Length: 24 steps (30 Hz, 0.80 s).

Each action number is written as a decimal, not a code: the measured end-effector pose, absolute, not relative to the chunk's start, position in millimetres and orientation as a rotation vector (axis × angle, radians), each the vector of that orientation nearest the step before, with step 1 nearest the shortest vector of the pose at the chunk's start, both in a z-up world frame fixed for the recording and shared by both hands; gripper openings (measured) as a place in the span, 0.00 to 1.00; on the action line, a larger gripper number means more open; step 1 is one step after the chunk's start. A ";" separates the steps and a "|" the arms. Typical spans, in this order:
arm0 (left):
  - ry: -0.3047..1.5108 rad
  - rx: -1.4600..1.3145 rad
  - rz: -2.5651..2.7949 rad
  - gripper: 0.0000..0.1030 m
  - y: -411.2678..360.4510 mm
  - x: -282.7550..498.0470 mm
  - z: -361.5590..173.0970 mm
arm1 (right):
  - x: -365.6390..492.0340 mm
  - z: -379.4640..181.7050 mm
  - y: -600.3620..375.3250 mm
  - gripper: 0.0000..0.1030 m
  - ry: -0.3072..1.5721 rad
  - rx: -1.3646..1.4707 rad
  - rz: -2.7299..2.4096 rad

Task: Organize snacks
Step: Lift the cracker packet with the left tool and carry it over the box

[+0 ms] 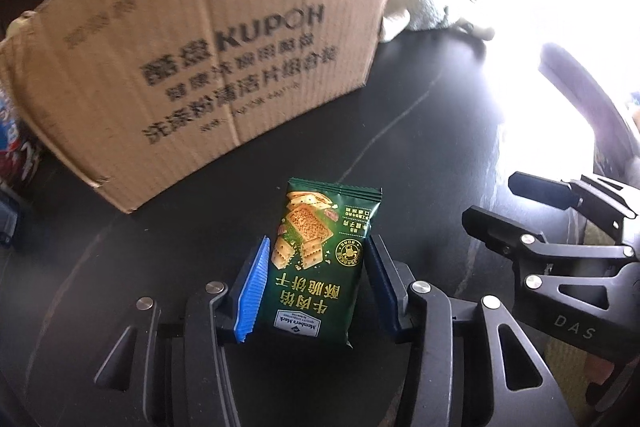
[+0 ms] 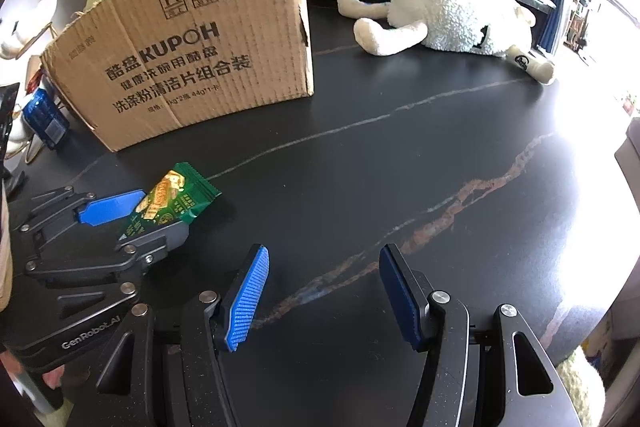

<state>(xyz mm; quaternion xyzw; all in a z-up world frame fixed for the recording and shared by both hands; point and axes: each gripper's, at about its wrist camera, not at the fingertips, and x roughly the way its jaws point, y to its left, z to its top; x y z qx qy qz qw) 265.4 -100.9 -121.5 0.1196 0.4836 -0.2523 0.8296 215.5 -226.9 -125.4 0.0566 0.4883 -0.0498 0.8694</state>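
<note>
A green cracker packet (image 1: 324,259) sits low in the centre of the left wrist view, gripped between the blue pads of the left hand-held gripper (image 1: 318,263), which is closed on its sides, probably to carry it. Above it, upper left, stands a cardboard box (image 1: 200,39) on the dark table (image 1: 440,147), likely the destination. The right hand-held gripper (image 2: 324,287) waits half open, holding nothing.

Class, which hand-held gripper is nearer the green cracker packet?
Left. The left hand-held gripper straddles the green cracker packet; the right hand-held gripper is empty beside it.
</note>
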 end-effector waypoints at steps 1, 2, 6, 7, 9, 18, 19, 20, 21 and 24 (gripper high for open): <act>1.021 0.240 -0.529 0.46 -98.5 264.5 -118.3 | 215.5 -123.5 -226.0 0.57 1.017 0.118 -0.098; 1.018 0.229 -0.524 0.46 -95.3 262.9 -114.5 | 215.4 -121.5 -225.0 0.57 1.012 0.119 -0.095; 0.995 0.197 -0.498 0.46 -82.0 256.8 -97.9 | 214.3 -109.9 -220.6 0.57 0.982 0.111 -0.074; 0.992 0.190 -0.490 0.46 -79.0 255.4 -93.6 | 214.1 -106.0 -219.0 0.57 0.973 0.106 -0.069; 0.988 0.169 -0.489 0.46 -73.1 252.6 -84.8 | 214.2 -98.4 -216.4 0.57 0.957 0.098 -0.063; 0.905 0.130 -0.455 0.46 -51.0 242.6 -33.8 | 216.3 -55.1 -207.0 0.57 0.876 0.061 -0.029; 0.897 0.126 -0.448 0.46 -49.0 242.4 -28.3 | 216.7 -50.6 -206.5 0.57 0.869 0.060 -0.026; 0.888 0.119 -0.445 0.46 -46.7 242.1 -22.4 | 217.2 -46.0 -206.0 0.57 0.861 0.058 -0.020; 0.881 0.116 -0.442 0.46 -45.7 242.4 -17.8 | 218.2 -41.0 -204.8 0.57 0.854 0.054 -0.015; 0.858 0.109 -0.423 0.46 -43.7 242.8 -4.2 | 220.3 -28.8 -202.1 0.57 0.834 0.047 -0.006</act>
